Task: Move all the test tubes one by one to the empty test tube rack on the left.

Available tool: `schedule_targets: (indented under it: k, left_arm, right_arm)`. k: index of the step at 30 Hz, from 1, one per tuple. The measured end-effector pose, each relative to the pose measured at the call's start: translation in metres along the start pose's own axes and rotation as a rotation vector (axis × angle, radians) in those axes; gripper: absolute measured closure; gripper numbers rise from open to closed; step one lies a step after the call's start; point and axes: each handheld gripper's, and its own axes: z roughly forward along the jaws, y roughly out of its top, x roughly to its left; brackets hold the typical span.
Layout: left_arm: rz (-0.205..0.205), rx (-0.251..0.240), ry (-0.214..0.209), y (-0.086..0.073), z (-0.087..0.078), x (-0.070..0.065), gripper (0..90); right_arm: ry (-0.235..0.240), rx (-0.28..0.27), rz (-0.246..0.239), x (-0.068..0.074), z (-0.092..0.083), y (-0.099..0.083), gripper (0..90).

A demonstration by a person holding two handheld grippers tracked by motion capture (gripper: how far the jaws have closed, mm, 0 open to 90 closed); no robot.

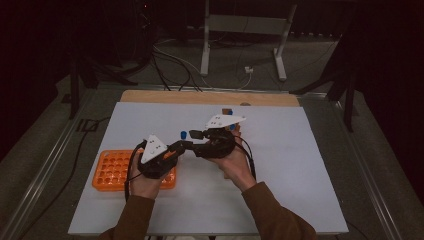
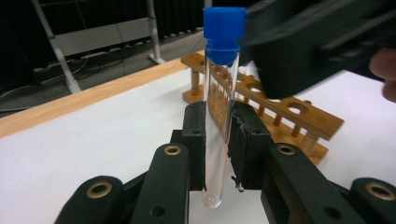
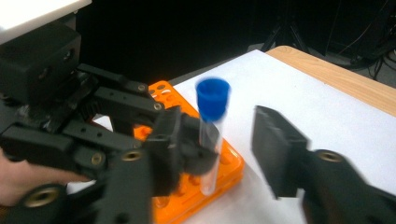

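High view: at the centre of the frame the two hands meet above the white table [image 1: 280, 165]. The left gripper [image 1: 187, 145] and right gripper [image 1: 197, 135] point at each other, and a small blue spot between them looks like the cap of the test tube [image 1: 183, 134], though the tube is too small here to be sure. An orange rack [image 1: 107, 172] lies at lower left, partly under the left hand, and seems the likely place for the tube to be set.

Left gripper view: the test tube [image 2: 219, 107] stands almost upright in the middle of the frame, pinched at mid-length by the left gripper's narrow jaws, so the capped end stays free for the other tool. It is clear glass or plastic with a round bottom and a blue cap [image 2: 224, 32]; it looks empty. A wooden rack [image 2: 280, 109] with round holes lies behind, right of centre.

Right gripper view: the right gripper [image 3: 233, 140] stands part open around the tube, its pads clear of it, which reads as a handover to the left gripper.
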Motion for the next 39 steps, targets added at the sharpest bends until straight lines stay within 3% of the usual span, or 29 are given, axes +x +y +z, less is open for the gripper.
schedule_targets:
  k: [10, 17, 25, 31, 39]
  left_arm:
    - [-0.042, -0.011, 0.035, -0.003, -0.007, 0.015, 78.5]
    - [-0.061, -0.029, 0.042, -0.007, -0.016, 0.022, 78.6]
    - [-0.099, -0.044, 0.032, -0.019, -0.029, 0.031, 78.5]
    - [-0.113, -0.042, 0.022, -0.028, -0.036, 0.034, 78.5]
    - [-0.133, -0.026, 0.012, -0.044, -0.041, 0.036, 78.5]
  right_arm:
    - [-0.077, -0.004, -0.007, -0.008, -0.005, -0.009, 17.1]
    - [-0.117, -0.008, 0.003, -0.016, -0.012, -0.017, 2.0]
    - [-0.156, -0.008, -0.004, -0.026, -0.026, -0.029, 0.0]
    - [-0.171, -0.02, 0.016, -0.035, -0.037, -0.039, 0.0]
    - [-0.173, -0.026, 0.02, -0.035, -0.041, -0.047, 0.0]
